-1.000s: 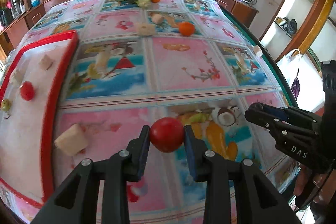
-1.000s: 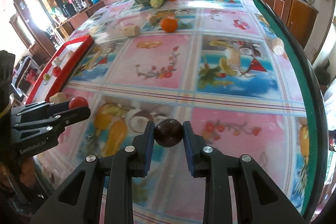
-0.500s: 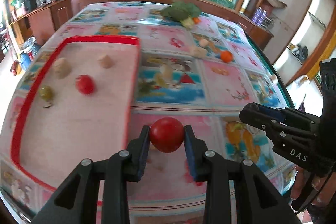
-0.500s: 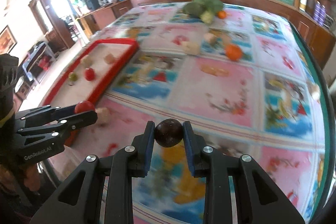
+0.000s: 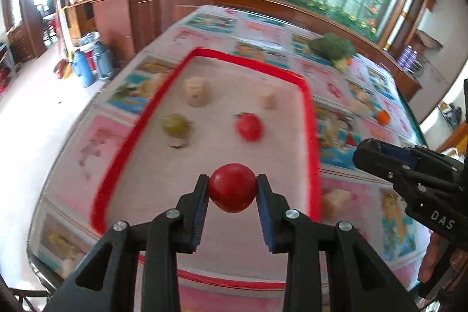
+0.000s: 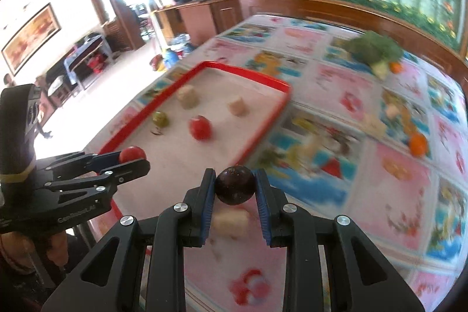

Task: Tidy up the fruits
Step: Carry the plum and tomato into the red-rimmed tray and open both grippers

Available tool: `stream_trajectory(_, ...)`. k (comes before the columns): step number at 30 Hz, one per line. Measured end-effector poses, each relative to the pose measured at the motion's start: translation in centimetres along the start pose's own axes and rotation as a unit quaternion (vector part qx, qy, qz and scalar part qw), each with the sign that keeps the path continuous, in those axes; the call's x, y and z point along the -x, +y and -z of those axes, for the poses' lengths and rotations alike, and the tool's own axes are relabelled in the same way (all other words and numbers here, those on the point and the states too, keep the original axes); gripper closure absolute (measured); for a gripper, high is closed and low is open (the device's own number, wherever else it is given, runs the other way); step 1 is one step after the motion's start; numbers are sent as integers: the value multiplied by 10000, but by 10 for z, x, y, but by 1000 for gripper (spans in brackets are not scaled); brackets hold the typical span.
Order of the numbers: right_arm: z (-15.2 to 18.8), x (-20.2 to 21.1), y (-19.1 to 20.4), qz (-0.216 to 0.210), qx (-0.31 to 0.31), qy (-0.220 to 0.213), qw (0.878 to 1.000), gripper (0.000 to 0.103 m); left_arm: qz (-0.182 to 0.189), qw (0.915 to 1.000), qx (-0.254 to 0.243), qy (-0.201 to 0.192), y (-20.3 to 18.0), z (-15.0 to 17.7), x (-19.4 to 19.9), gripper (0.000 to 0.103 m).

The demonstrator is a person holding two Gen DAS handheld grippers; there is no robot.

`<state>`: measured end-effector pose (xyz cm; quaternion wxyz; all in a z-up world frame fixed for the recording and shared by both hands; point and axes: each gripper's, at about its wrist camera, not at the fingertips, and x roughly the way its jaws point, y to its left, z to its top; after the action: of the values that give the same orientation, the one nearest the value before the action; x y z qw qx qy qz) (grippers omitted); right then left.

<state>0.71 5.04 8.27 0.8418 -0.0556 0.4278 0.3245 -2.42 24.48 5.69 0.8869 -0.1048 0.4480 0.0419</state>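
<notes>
Left wrist view: left gripper (image 5: 233, 189) clamped on a red tomato (image 5: 231, 187), held over the near end of the red tray (image 5: 312, 142). On the tray: second tomato (image 5: 249, 127) at 12 o'clock, green fruit (image 5: 175, 124) at 11. Right gripper (image 5: 369, 149) at 3 o'clock.

Right wrist view: right gripper (image 6: 235, 189) pinching a dark fruit (image 6: 235, 185), above the tablecloth (image 6: 395, 180) just off the tray's (image 6: 264, 130) right rim. Orange (image 6: 417, 144) at 2 o'clock, broccoli (image 6: 371, 48) at 1.

Both black tools (image 5: 233, 189) (image 6: 235, 186) carry blue pads, silver screws, white lettering.
</notes>
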Motion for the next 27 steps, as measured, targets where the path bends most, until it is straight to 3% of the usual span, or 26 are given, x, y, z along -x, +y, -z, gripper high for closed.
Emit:
stream_trajectory(10, -20, -65, 50, -346, 406, 388, 9978, 77, -383, 9985, 351, 146, 50, -6, -24, 68)
stream_trajectory(18, -19, -104, 59, -332, 429, 734, 9958, 77, -428, 9979, 390, 279, 64, -9, -39, 68)
stream_trajectory(27, -23, -117, 62, -309, 463, 823, 9951, 77, -418, 9976, 403, 375, 66, -11, -52, 68)
